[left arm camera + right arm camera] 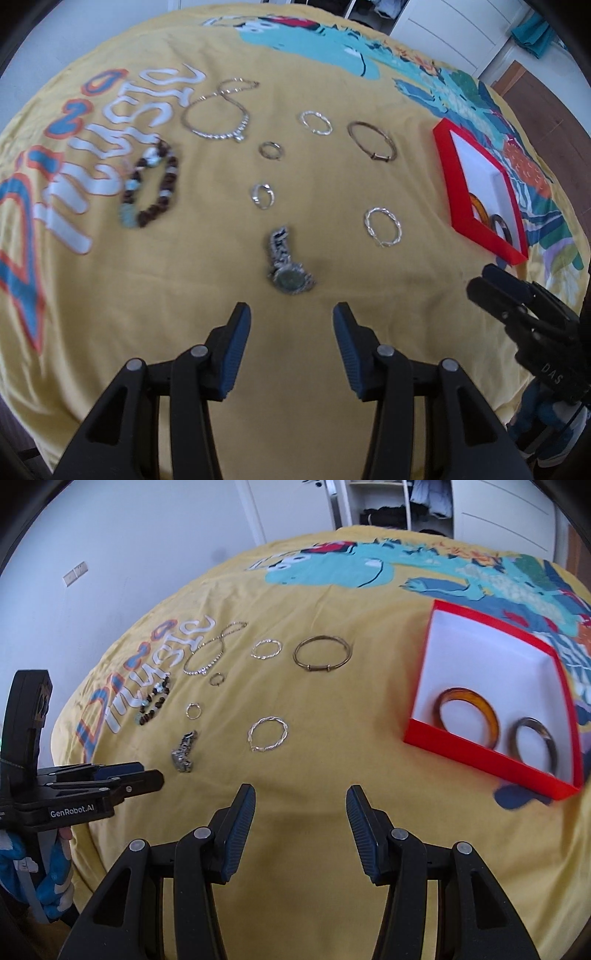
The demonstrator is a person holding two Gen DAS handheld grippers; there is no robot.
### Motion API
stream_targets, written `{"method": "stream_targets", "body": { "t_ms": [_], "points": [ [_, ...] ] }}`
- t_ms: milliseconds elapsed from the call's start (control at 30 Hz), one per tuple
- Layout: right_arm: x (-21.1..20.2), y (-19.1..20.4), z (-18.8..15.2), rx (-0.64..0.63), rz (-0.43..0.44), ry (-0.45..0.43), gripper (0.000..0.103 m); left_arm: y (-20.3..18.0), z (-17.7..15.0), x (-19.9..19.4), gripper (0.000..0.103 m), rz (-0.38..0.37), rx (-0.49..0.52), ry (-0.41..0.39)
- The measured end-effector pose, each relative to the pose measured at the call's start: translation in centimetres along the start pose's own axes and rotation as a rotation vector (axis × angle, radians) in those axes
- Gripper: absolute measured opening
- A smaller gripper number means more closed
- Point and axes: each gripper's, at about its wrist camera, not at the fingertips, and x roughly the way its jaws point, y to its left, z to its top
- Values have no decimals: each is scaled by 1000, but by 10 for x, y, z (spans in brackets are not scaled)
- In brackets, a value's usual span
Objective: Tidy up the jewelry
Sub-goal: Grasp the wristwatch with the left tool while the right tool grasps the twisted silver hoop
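Jewelry lies spread on a yellow printed cloth [207,258]. My left gripper [291,314] hangs open just short of a silver watch [288,264], nothing between its fingers. Beyond lie two small rings [263,196] [271,150], a twisted silver bangle [383,226], another twisted bangle [315,122], a bronze bangle [372,140], a chain necklace [218,114] and a beaded bracelet [153,184]. My right gripper [300,797] is open and empty over bare cloth, below the twisted bangle [267,734]. A red box [443,738] at right holds an amber bangle [467,714] and a dark bangle [533,744].
The cloth covers a rounded surface that drops away at the edges. A white wall [129,535] and a closet [388,506] stand beyond. The left gripper's body [92,790] shows at the right wrist view's left edge, held by a blue-gloved hand [55,878].
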Motion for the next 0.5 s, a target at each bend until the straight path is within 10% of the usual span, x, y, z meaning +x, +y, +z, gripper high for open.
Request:
{"method": "stream_targets", "body": {
  "t_ms": [333, 500],
  "points": [
    [46, 14, 21, -61, 74, 42, 51, 3, 10, 28, 44, 26, -20, 14],
    [68, 21, 32, -68, 89, 60, 51, 11, 10, 27, 27, 19, -14, 9]
  ]
}}
